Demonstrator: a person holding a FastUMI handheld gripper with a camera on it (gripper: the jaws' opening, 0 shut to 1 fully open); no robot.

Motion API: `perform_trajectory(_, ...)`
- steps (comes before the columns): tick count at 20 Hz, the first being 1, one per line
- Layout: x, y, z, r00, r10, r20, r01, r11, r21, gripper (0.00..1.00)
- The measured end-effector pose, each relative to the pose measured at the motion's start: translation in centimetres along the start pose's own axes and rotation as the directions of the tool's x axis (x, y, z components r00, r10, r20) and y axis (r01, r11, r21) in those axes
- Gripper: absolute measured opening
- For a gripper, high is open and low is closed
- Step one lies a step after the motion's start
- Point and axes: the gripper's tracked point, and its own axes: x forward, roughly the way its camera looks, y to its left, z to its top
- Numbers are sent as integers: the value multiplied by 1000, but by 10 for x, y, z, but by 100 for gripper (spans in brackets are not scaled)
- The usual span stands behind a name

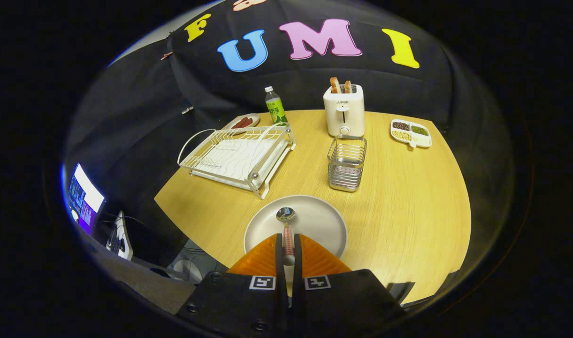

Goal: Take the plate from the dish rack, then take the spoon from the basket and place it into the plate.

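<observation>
Your round wooden table [408, 225] carries everything here, with the plate [324, 225] as the anchor near its front edge. Behind and left of the plate stands the white wire dish rack [237, 157], its slots bare. Straight behind the plate sits the toaster [344, 110] with two slices of bread poking up, and between toaster and plate stands the wire basket [346, 163]. Your gripper [288, 249] hangs over the plate's near rim, fingers drawn narrow and clamped on the handle of the spoon [286, 220], whose bowl reaches out over the middle of the plate.
</observation>
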Motion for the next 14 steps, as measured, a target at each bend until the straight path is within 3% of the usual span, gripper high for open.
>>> perform_trajectory(9, 25, -4, -33, 999, 16, -36, -16, 1000, 0, 8)
perform_trajectory(13, 35, -20, -51, 993, -46, -108, 47, 999, 2, 21)
perform_trajectory(14, 38, -22, -52, 992, -55, -109, 57, 998, 15, 37)
